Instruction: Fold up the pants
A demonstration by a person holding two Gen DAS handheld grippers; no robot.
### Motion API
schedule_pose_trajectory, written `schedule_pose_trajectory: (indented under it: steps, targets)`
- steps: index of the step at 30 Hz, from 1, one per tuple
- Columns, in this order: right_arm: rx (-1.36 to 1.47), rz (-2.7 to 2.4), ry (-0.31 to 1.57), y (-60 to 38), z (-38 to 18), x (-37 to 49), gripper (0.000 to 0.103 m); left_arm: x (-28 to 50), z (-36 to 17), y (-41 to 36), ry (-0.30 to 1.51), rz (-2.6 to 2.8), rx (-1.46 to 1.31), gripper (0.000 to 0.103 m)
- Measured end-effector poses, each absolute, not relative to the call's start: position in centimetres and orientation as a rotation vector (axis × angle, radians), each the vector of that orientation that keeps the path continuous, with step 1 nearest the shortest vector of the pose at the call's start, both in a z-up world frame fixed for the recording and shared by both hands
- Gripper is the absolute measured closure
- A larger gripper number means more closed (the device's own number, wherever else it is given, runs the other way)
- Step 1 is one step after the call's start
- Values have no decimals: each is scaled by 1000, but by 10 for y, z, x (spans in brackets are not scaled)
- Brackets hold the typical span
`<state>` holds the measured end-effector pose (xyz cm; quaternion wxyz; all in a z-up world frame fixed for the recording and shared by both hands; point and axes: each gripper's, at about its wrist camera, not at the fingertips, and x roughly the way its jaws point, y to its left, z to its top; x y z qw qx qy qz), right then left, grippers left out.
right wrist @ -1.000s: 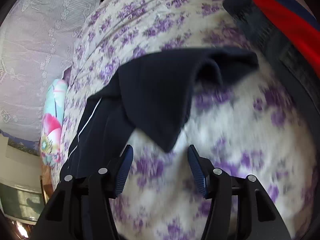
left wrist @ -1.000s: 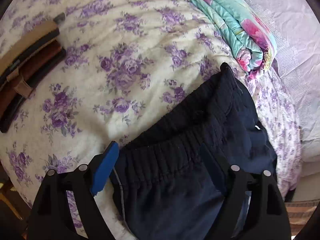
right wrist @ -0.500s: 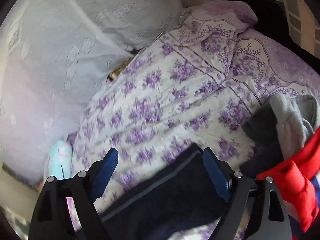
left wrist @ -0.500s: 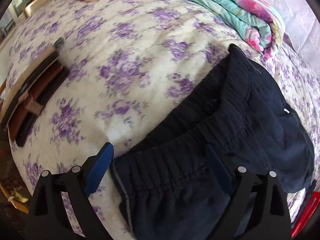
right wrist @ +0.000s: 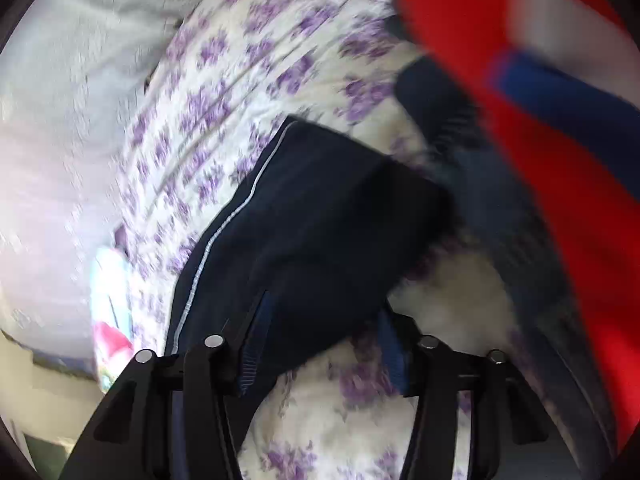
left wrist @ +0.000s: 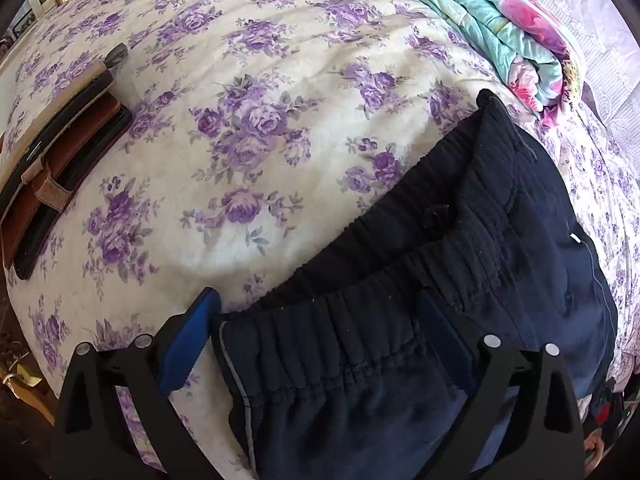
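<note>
On the floral bed (left wrist: pixel 280 92), navy pants (left wrist: pixel 460 280) lie bunched, waistband between the spread left gripper (left wrist: pixel 316 340). Right gripper (right wrist: pixel 320 332) also spread, over a leg fold; view blurred. Looks like pre-grasp: next, close on waistband, pull flat.

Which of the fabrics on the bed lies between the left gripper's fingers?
The navy pants: their elastic waistband sits inside the open left gripper. The folded teal floral quilt lies far off, near the wall.
</note>
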<state>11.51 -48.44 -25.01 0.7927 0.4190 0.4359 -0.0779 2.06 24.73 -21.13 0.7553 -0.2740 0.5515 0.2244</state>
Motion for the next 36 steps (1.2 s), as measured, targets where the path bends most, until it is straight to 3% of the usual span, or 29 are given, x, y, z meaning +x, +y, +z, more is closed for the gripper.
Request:
schedule_pose_trajectory:
  steps: [1,4,5,8,11,12,13,20,22,23,25,31,36]
  targets:
    - [851,-167,938,-481,-242,116,90,20,-210,248,1203,487,-592,7]
    - [661,-193,884,-478,-207,102,94,20,-203,247,1193,474,-547,7]
    - [606,-252,985,-494,-221,99,93,16,-201,247,1195,479,-524,7]
    - [758,-218,1046,-512,-235,83,92,-8,-197,248,1210,451,-512,7]
    - [721,-177,955,-502,-200,52,73,-25,-194,253,1225,432,-529,8]
    - [689,-177,926,-496,-187,38,56,-33,-195,254,1220,420,-546,8]
    - [671,-175,910,-491,-179,27,47,-39,-197,256,1215,404,-570,8]
    - [668,-147,925,-468,-167,-56,45,-45,-215,254,1174,369,-652,10]
    - [685,-157,921,-467,-167,-78,45,-37,-211,250,1139,325,-630,45]
    - [690,-166,922,-467,-168,-84,45,-32,-209,248,1131,312,-614,49]
    - [720,-188,922,-473,-170,-106,45,-28,-204,249,1097,287,-628,74]
    - [790,-212,948,-473,-180,-159,45,-38,-185,288,987,292,-762,76]
    - [842,-195,1025,-455,-206,-182,45,-37,-184,297,965,358,-697,75]
